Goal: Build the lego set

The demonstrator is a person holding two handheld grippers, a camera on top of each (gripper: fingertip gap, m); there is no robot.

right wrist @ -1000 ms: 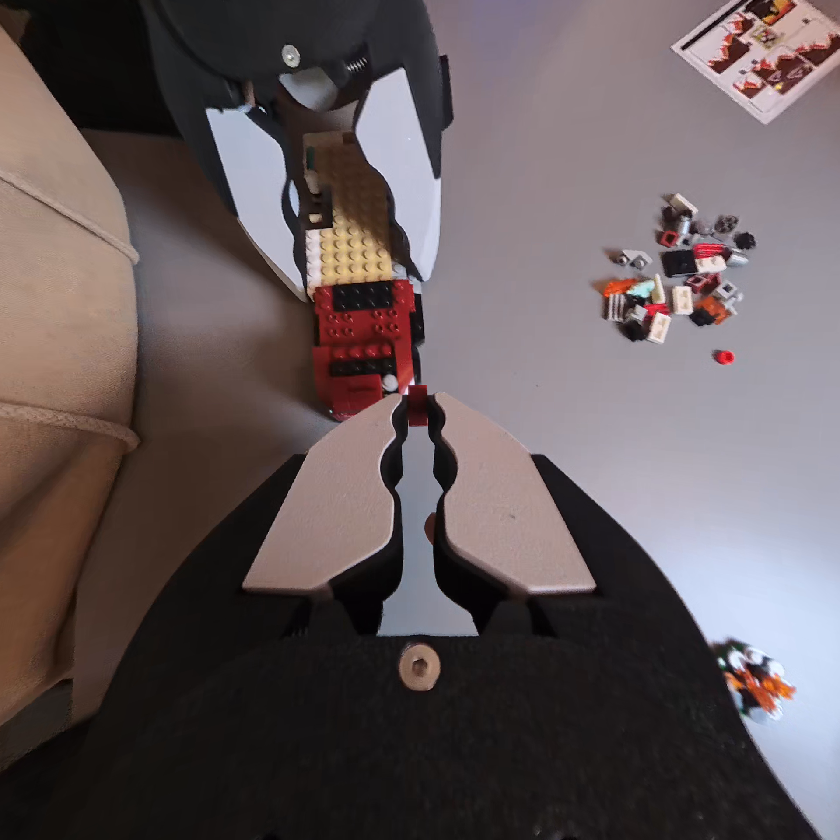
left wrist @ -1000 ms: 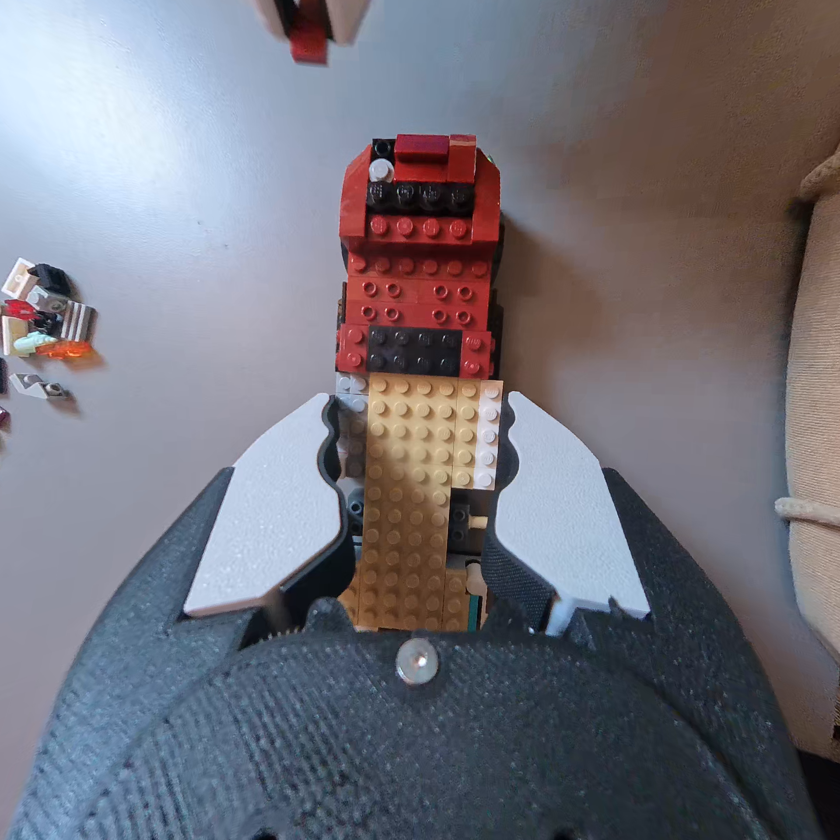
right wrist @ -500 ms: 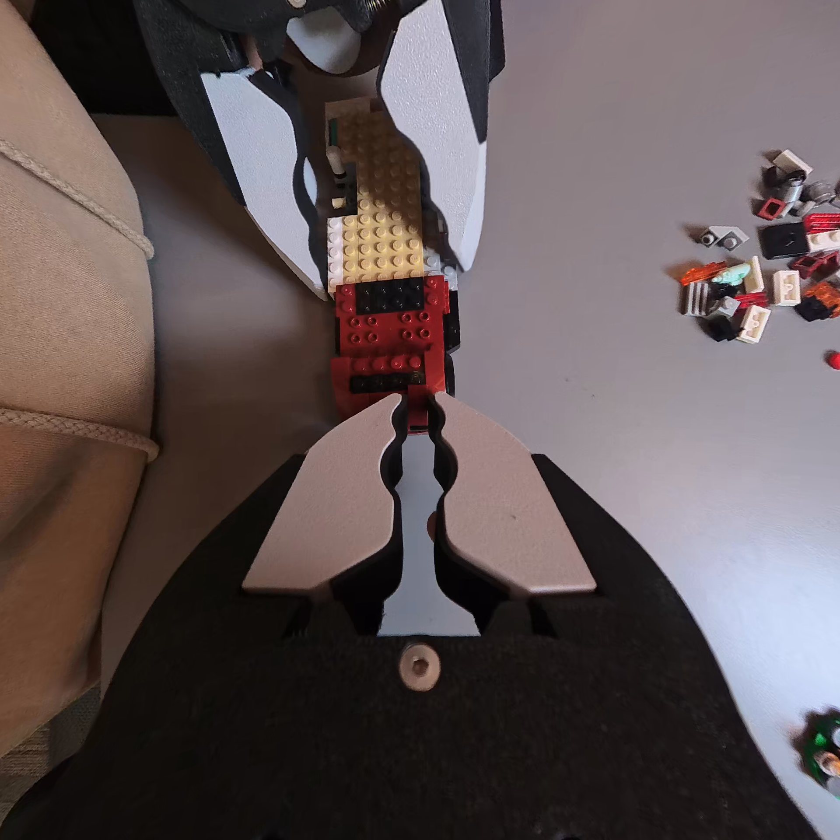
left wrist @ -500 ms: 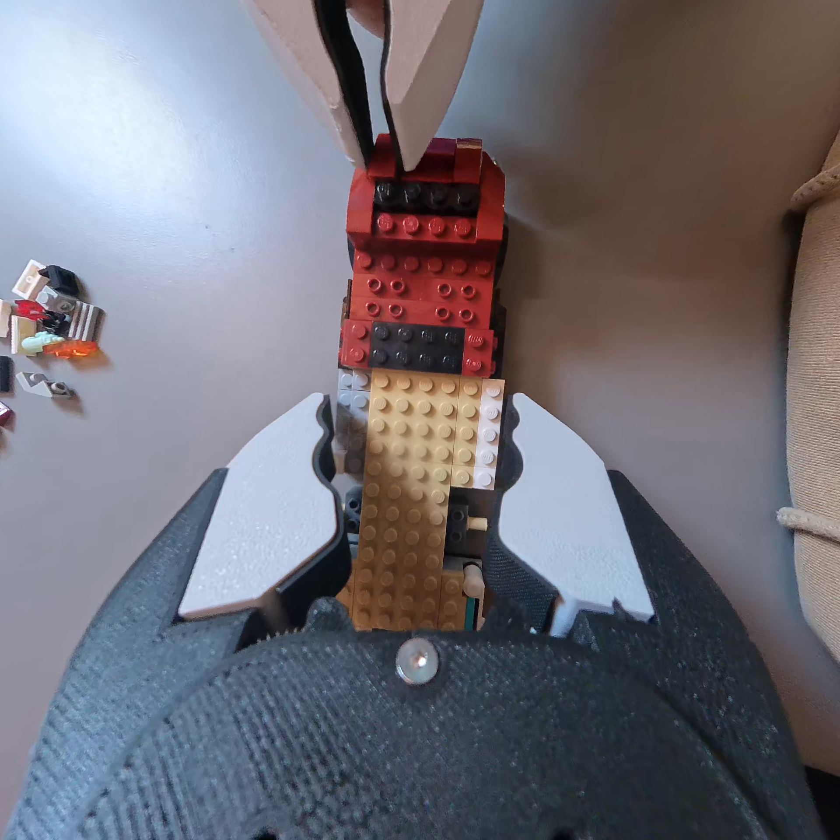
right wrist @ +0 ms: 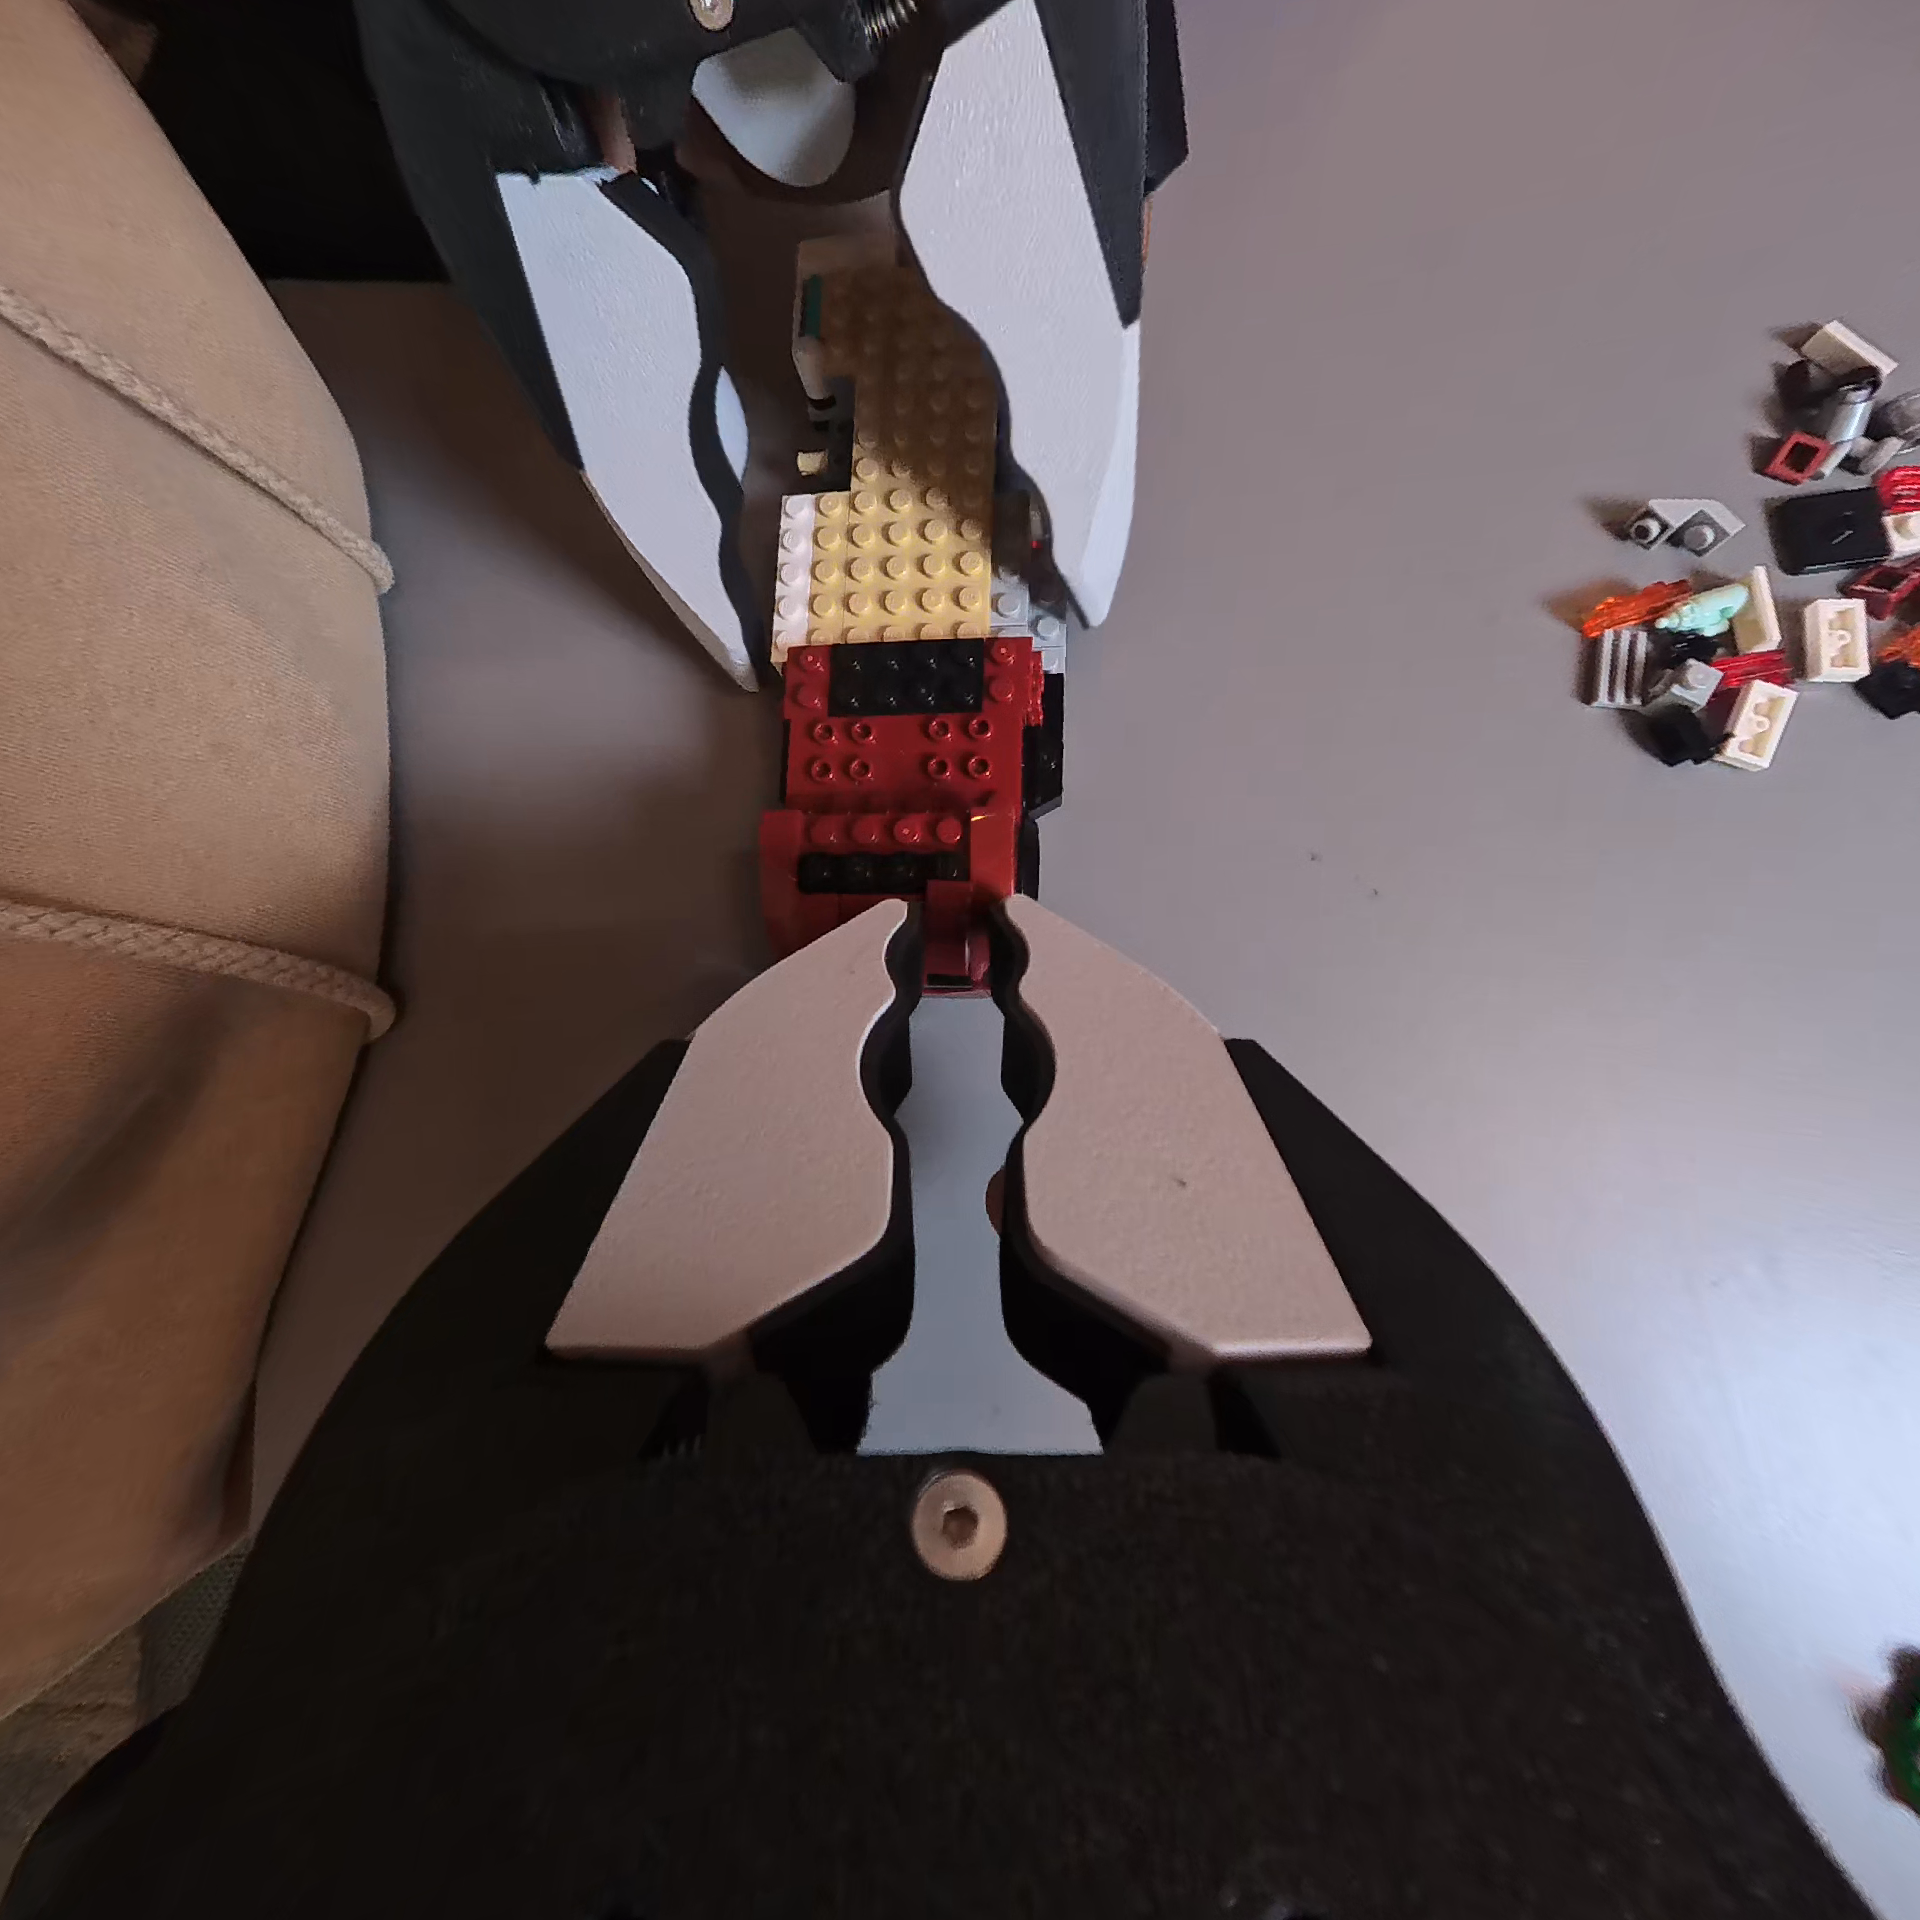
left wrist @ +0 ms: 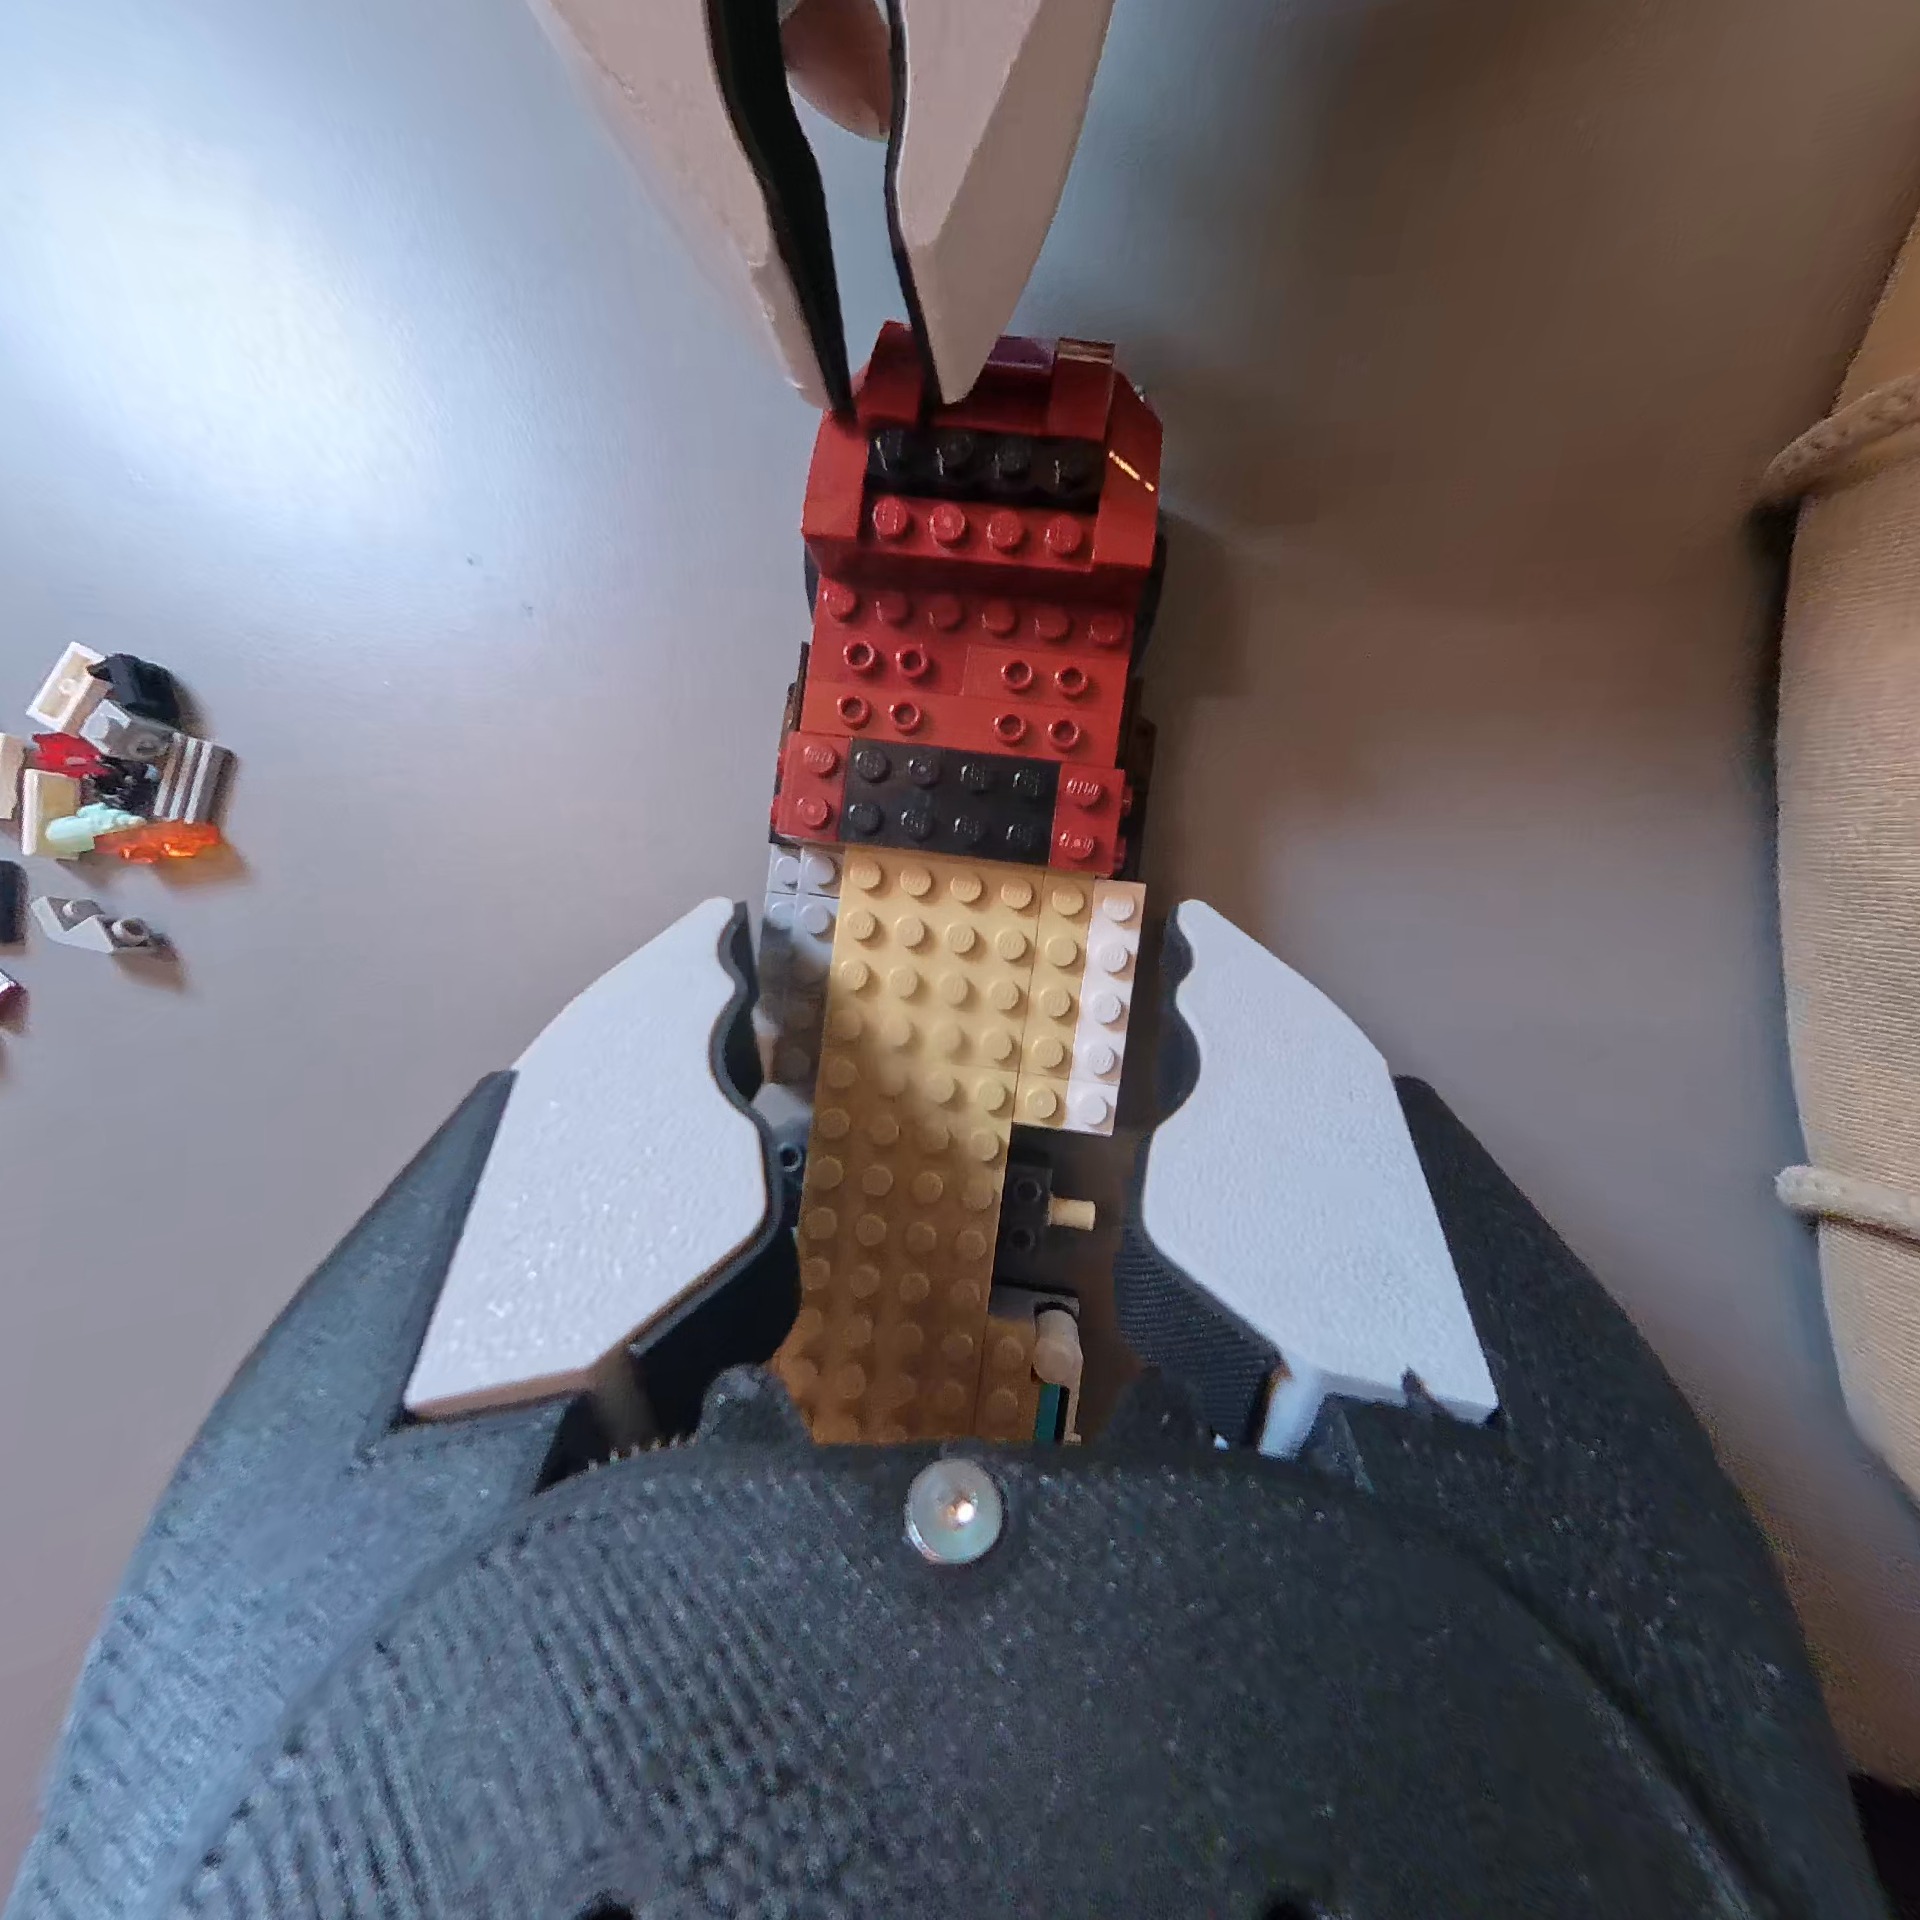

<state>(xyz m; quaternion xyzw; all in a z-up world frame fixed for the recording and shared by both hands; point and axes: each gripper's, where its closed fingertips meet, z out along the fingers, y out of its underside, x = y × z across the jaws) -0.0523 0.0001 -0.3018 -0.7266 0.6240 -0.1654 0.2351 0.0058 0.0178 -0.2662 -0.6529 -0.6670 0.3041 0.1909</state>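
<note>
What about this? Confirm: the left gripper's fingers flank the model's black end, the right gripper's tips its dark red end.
Not black: the left wrist view shows the left gripper flanking the model's tan end; the right gripper's tips sit at its dark red end.

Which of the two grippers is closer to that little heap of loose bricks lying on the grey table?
Left. The left gripper, straddling the brick model's tan end, sits roughly level with the loose bricks. The right gripper, at the model's dark red end, lies farther from them.
</note>
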